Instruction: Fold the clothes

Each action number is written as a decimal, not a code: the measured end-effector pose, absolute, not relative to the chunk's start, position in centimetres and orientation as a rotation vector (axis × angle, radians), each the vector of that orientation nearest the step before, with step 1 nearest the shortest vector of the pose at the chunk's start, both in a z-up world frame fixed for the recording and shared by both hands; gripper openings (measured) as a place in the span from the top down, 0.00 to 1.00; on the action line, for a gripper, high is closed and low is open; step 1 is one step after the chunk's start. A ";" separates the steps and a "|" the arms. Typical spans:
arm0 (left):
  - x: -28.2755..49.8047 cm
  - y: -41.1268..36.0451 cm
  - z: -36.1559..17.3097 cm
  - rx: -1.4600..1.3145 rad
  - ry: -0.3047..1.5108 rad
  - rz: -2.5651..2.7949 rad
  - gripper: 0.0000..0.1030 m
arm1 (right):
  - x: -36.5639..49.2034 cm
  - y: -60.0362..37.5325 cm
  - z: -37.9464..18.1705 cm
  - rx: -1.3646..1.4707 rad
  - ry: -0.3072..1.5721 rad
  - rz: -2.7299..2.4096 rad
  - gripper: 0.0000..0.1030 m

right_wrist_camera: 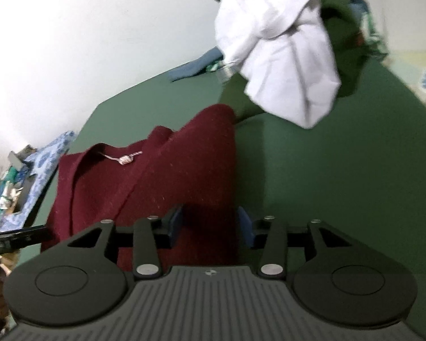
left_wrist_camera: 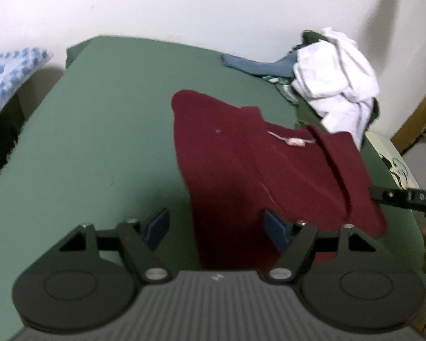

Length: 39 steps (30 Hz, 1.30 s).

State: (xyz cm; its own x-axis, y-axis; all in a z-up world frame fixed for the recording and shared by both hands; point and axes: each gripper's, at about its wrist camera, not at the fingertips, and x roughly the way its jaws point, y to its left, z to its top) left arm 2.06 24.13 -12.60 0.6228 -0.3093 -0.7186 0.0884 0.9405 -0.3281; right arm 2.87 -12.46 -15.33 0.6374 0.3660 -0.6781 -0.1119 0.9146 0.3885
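Maroon garment [left_wrist_camera: 241, 156] partly folded on green bench [left_wrist_camera: 99, 142], under both tools | left tool [left_wrist_camera: 215, 227] spread, empty | right tool [right_wrist_camera: 210, 224] spread, straddling garment edge | step unclear: mid-fold or just smoothed | unfolded pile [left_wrist_camera: 335, 85] beyond

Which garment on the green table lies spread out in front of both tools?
The dark red knit garment, lying flat with a small white tag at its neckline. The white garment and blue one sit crumpled in the far pile.
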 end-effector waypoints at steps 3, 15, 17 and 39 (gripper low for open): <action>4.0 24.0 -13.3 -0.301 0.875 -0.234 0.14 | 4.7 -12.5 -15.7 0.323 0.838 0.296 0.38; 5.5 22.4 -14.4 -0.362 0.891 -0.201 0.09 | 7.8 -13.0 -17.6 0.390 0.904 0.462 0.34; 5.1 22.2 -13.9 -0.332 0.893 -0.174 0.10 | 7.6 -13.5 -17.2 0.366 0.887 0.464 0.34; 2.5 17.1 -10.7 -0.048 0.903 0.151 0.13 | 6.1 -9.5 -15.1 0.117 0.706 0.472 0.68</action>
